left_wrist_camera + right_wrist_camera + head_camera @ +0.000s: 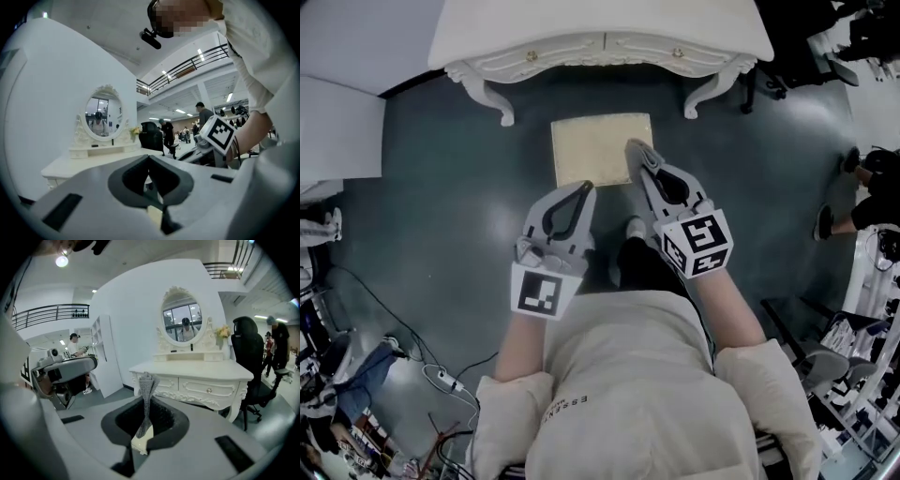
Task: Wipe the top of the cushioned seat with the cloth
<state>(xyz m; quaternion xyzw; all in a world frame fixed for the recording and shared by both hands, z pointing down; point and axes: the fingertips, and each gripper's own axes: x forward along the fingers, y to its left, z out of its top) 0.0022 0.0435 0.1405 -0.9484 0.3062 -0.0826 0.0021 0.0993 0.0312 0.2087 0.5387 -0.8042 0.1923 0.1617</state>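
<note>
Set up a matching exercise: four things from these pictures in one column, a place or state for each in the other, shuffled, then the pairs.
1. cloth
2. cushioned seat
3. left gripper
4. mirror

A. stands on the dressing table
B. jaws together, nothing between them
C. pinched in the right gripper
D. on the floor, in front of the dressing table

Pairs: 1-C, 2-D, 3-B, 4-A

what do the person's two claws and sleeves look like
The left claw and right claw are light grey, tapering to a point, with dark lining inside. Each carries a cube of black-and-white square markers. Sleeves are cream and puffy.
</note>
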